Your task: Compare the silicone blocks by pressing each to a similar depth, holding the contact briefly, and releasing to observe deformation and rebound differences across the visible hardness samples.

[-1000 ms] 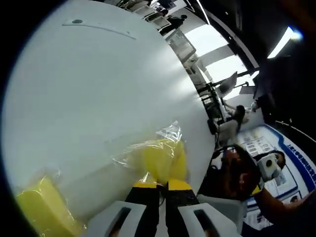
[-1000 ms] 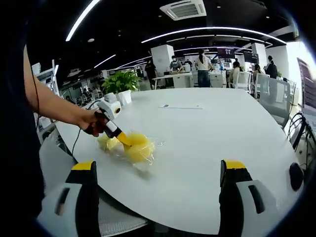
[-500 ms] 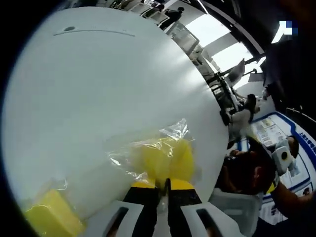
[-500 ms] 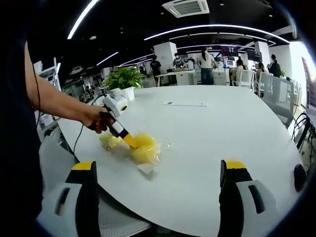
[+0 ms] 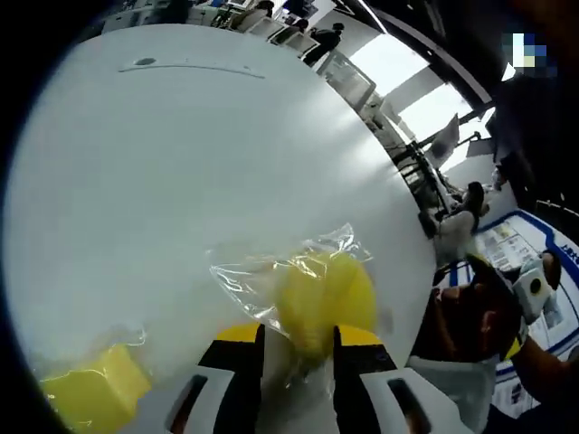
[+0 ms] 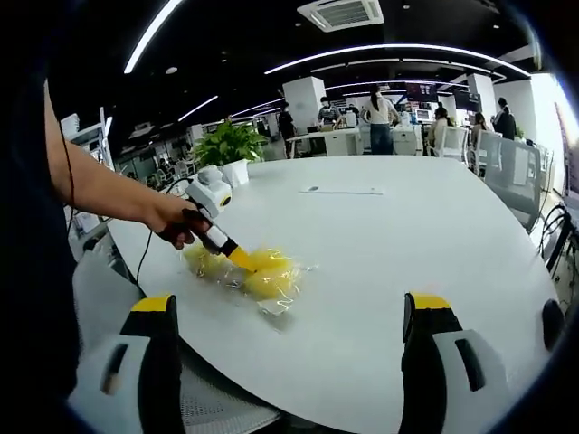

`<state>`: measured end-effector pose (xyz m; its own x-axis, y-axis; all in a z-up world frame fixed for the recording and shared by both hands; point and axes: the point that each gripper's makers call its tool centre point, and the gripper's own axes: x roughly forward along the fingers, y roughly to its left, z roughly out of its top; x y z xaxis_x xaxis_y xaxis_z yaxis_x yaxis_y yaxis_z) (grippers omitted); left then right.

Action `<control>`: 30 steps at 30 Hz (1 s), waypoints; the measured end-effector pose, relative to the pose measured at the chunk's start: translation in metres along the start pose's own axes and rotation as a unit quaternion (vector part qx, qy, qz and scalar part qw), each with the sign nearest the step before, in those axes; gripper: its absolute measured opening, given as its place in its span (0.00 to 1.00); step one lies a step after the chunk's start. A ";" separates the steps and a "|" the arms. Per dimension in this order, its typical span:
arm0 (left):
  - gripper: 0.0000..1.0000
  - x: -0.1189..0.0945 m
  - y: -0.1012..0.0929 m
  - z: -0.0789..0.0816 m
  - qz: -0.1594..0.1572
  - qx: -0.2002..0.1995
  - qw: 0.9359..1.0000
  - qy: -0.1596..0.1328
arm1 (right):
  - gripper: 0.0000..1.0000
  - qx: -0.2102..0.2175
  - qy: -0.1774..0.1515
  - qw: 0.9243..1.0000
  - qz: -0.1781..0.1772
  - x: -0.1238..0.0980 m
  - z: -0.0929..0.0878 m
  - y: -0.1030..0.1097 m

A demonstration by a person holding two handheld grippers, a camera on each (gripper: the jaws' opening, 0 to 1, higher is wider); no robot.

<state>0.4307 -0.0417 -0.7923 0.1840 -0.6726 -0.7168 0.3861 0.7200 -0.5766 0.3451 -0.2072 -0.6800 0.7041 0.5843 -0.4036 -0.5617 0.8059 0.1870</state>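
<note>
Left gripper, fingers parted, straddles the bagged yellow silicone block at 6 o'clock in the left gripper view, with a second yellow block at 8 o'clock on the white worktop. Right gripper hangs wide open and empty off the worktop's near edge, both blocks lying at 9 o'clock in the right gripper view. The poster at 4 o'clock carries writing too small to read.
</note>
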 end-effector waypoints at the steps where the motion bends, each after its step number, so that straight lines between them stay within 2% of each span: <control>1: 0.35 -0.002 0.001 0.002 0.004 0.032 0.999 -0.010 | 0.97 0.000 -0.001 1.000 0.001 0.000 0.001 0.000; 2: 0.40 -0.003 -0.001 0.004 0.001 0.038 0.999 -0.016 | 0.97 0.000 -0.001 1.000 0.002 0.001 0.002 0.001; 3: 0.52 -0.006 -0.005 0.008 -0.008 0.044 0.998 -0.034 | 0.97 -0.001 -0.003 1.000 0.002 0.002 0.003 0.001; 4: 0.64 -0.011 -0.013 0.021 -0.020 0.064 0.995 -0.079 | 0.97 -0.002 -0.004 1.000 0.002 0.002 0.004 0.001; 5: 0.77 -0.018 -0.017 0.028 -0.022 0.086 0.991 -0.104 | 0.97 -0.003 -0.004 1.000 0.003 0.003 0.006 0.001; 6: 0.89 -0.024 -0.017 0.031 -0.014 0.096 0.989 -0.113 | 0.97 -0.004 -0.005 1.000 0.003 0.003 0.007 0.001; 9: 1.00 -0.048 -0.022 0.043 -0.004 0.144 0.978 -0.150 | 0.97 -0.006 -0.005 1.000 0.005 0.007 0.010 0.001; 11: 1.00 -0.068 -0.024 0.047 -0.005 0.166 0.971 -0.174 | 0.97 -0.009 -0.005 1.000 0.008 0.009 0.011 0.003; 13: 1.00 -0.084 -0.016 0.041 0.005 0.175 0.969 -0.175 | 0.97 -0.013 -0.004 1.000 0.011 0.011 0.013 0.005; 14: 1.00 -0.093 -0.011 0.042 0.020 0.186 0.965 -0.185 | 0.97 -0.015 -0.002 1.000 0.013 0.013 0.014 0.007; 15: 1.00 -0.107 -0.008 0.044 0.024 0.201 0.958 -0.203 | 0.97 -0.016 -0.002 1.000 0.014 0.015 0.015 0.007; 17: 1.00 -0.122 -0.007 0.046 0.022 0.202 0.952 -0.227 | 0.97 -0.017 -0.001 1.000 0.015 0.016 0.016 0.008; 18: 1.00 -0.142 0.000 0.047 0.032 0.206 0.945 -0.252 | 0.97 -0.012 0.005 1.000 0.017 0.018 0.015 0.008; 19: 1.00 -0.154 0.008 0.042 0.046 0.207 0.945 -0.250 | 0.97 -0.012 0.005 1.000 0.017 0.019 0.016 0.008; 21: 1.00 -0.171 0.018 0.040 0.061 0.199 0.941 -0.265 | 0.97 -0.013 0.003 1.000 0.015 0.020 0.017 0.007; 22: 1.00 -0.186 0.021 0.040 0.066 0.201 0.935 -0.285 | 0.97 -0.012 0.002 1.000 0.015 0.020 0.018 0.007; 24: 1.00 -0.206 0.027 0.035 0.075 0.209 0.926 -0.305 | 0.97 -0.011 0.002 1.000 0.016 0.022 0.018 0.007; 27: 1.00 -0.223 0.034 0.024 0.087 0.219 0.921 -0.311 | 0.97 -0.014 0.004 1.000 0.017 0.023 0.018 0.006; 28: 1.00 -0.232 0.038 0.020 0.102 0.231 0.914 -0.316 | 0.97 -0.015 0.004 1.000 0.017 0.023 0.018 0.006; 30: 1.00 -0.242 0.045 0.008 0.113 0.235 0.911 -0.319 | 0.97 -0.017 0.003 1.000 0.018 0.024 0.019 0.006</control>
<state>0.4104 0.1519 -0.6413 0.7365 -0.5868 -0.3363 0.5905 0.8004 -0.1034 0.3669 -0.1863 -0.6713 0.6807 0.6117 -0.4030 -0.6007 0.7810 0.1710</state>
